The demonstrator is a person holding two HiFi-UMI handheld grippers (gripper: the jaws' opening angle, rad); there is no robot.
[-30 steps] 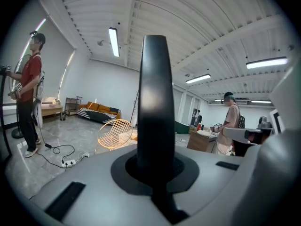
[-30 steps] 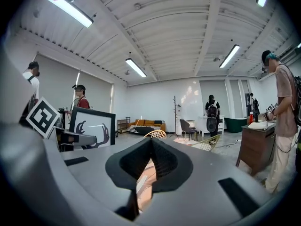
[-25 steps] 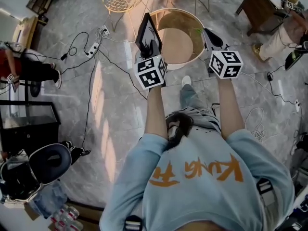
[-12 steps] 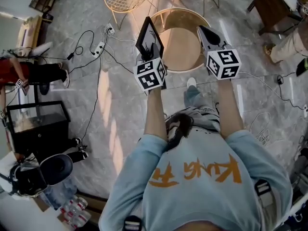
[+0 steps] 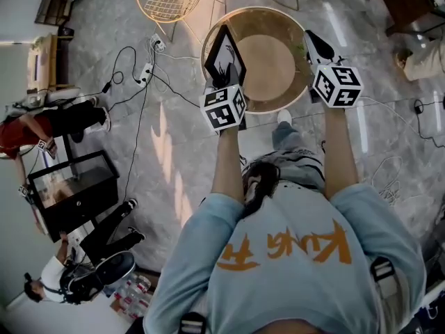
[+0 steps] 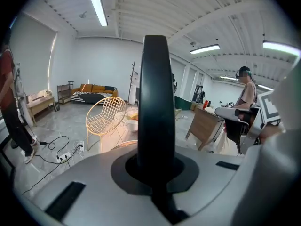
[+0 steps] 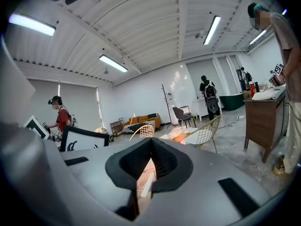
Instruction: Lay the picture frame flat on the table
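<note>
Carrying was the step I judged to be in hand. My left gripper point(image 5: 224, 82) had its jaws clamped tight on the near edge of the picture frame point(image 5: 226, 56), and nothing else supported the frame. In the head view the frame stood up on end, tilted, in front of the left rim of the round table point(image 5: 268, 65). I could not tell how high above the top it hung, though it did not look to be touching. In the left gripper view the frame point(image 6: 155, 102) showed edge-on, a dark upright bar rising straight out from between the closed jaws.

My right gripper point(image 5: 314, 44) hung by the table's right rim, well apart from the frame. Its jaws were drawn together to a thin slit and held nothing. Its own view caught the frame point(image 7: 77, 140) off to the left.

Laying the frame down was not yet done. By my reckoning the next move called for lowering the left gripper over the middle of the table and tipping the frame until its back faced the top. I would let the far edge touch first, and part the jaws only once the frame rested flat.
</note>
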